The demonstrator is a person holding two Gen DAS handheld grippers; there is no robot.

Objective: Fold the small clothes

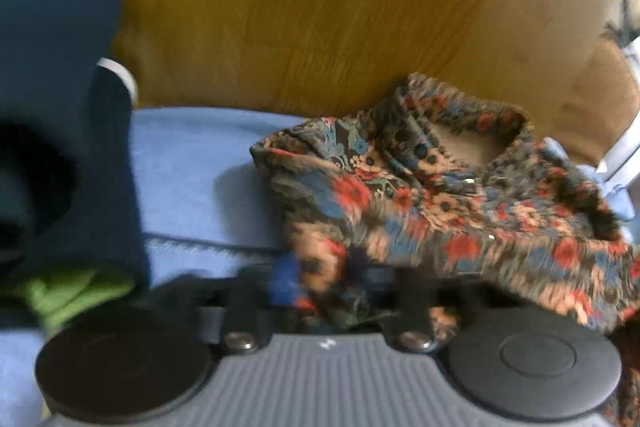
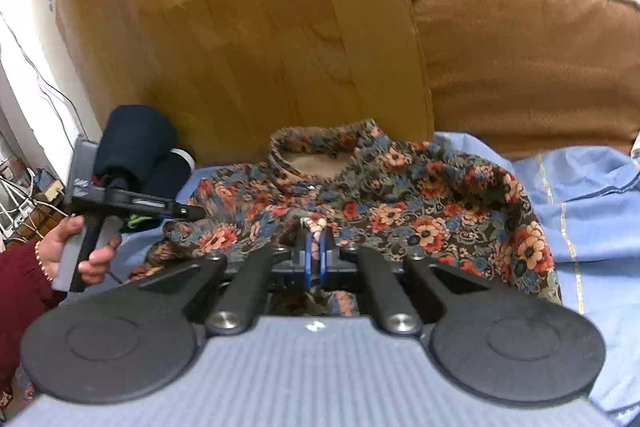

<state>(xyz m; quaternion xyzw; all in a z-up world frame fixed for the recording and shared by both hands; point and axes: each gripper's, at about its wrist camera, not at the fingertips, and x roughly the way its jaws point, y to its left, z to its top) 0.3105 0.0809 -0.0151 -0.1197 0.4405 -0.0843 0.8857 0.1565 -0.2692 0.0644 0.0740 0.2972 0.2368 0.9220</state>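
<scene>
A small floral garment [image 2: 400,203], with a collar and snap buttons, lies on a light blue sheet [image 2: 592,203]. My right gripper [image 2: 316,247] is shut on a fold of its near hem at the middle. My left gripper [image 2: 192,213] reaches in from the left, held by a hand, and touches the garment's left edge. In the left wrist view the floral garment [image 1: 440,195] fills the right half and drapes over my left gripper [image 1: 320,287]; the view is blurred and cloth hides the finger gap.
A dark blue rolled bundle [image 2: 136,143] with green cloth [image 1: 68,295] lies at the left. A wooden board [image 2: 248,27] stands behind the garment. A brown cushion [image 2: 528,59] is at the back right. Cables hang at the far left.
</scene>
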